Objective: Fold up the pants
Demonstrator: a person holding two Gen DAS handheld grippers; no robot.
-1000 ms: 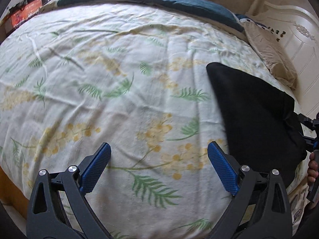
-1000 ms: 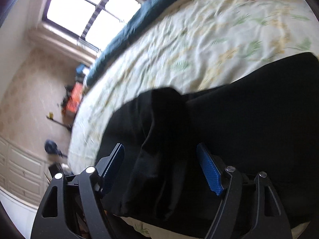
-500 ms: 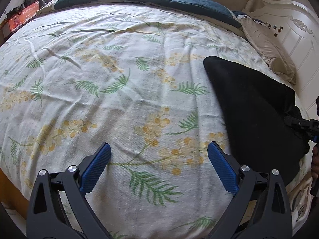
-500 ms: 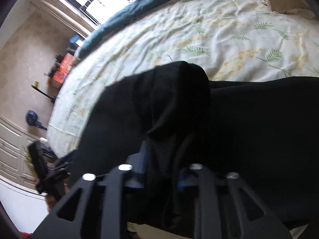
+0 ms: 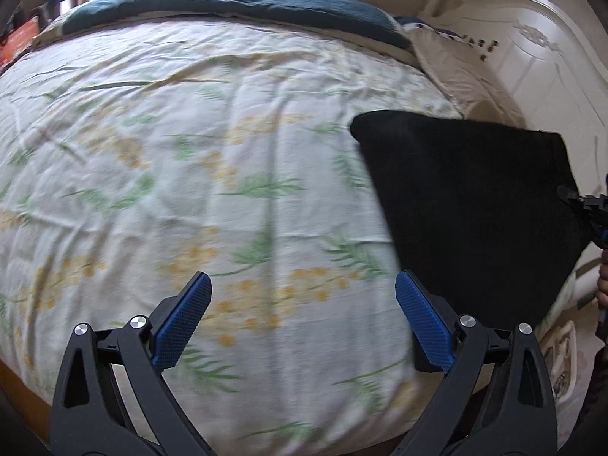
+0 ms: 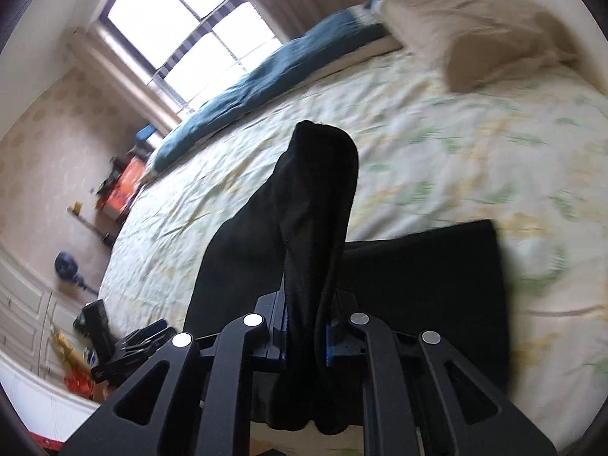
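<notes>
The pants [image 5: 471, 212] were matt black cloth. The sheet [image 5: 197, 174], frame centre, was creased printed cotton. Both grippers, left [image 5: 302, 321] and right [image 6: 306, 336], were matt black plastic with ribbed blue pads [image 5: 182, 323] and shiny metal screws [image 6: 254, 320]. The headboard [image 5: 539, 64], upper right, looked glossy white.

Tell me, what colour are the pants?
Black. The pants show best in the left wrist view.

One pair of black pants [image 5: 471, 212] lies on one bed with a floral sheet [image 5: 212, 174], together with one beige pillow [image 6: 478, 26] and one dark teal blanket [image 5: 235, 3]. Two grippers show: the left gripper [image 5: 302, 321] and the right gripper [image 6: 306, 336]. There is one window [image 6: 186, 34] and one white headboard [image 5: 532, 57].
</notes>
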